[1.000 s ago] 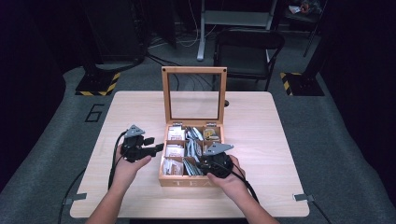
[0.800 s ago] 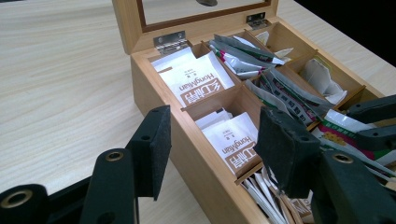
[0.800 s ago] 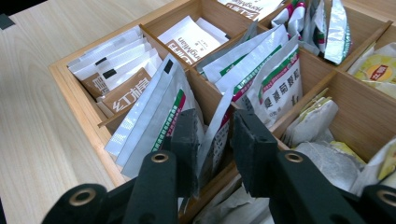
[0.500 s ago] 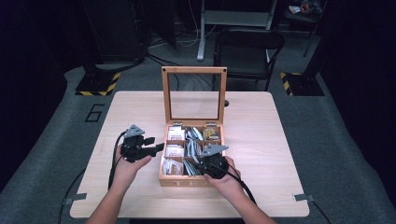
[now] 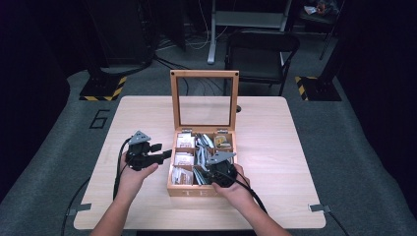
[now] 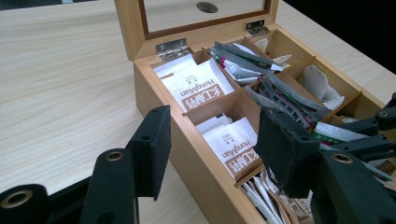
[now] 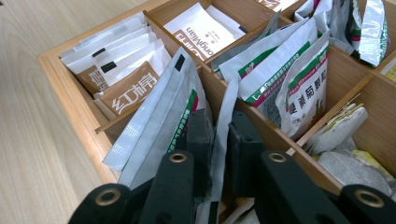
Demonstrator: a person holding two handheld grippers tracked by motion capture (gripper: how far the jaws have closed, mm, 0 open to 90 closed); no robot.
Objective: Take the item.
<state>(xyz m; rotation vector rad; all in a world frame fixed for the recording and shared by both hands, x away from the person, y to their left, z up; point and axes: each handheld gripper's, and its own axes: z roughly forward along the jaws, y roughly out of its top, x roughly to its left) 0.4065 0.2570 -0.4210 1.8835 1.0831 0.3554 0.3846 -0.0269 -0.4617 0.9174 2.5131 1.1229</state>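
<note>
Pinching a silver sachet (image 7: 219,121) with your right gripper (image 7: 219,140), jaws just closing on it | sachet upright, middle column, near front edge of tea box (image 5: 196,191) | left gripper (image 6: 210,149) released, beside box's left wall.

The right hand-held gripper (image 5: 215,169) sat in the near middle compartment of the tea box (image 5: 200,189), its pads either side of a sachet (image 7: 219,135) that stood upright there. To its left in the right gripper view lay stacked packets (image 7: 122,79); ahead stood more sachets (image 7: 285,70), and to its right, probably, loose tea bags (image 7: 343,126). The left hand-held gripper (image 5: 162,153) hung over the desk (image 5: 295,147), just left of the box, whose lid (image 5: 204,100) stood upright behind.
</note>
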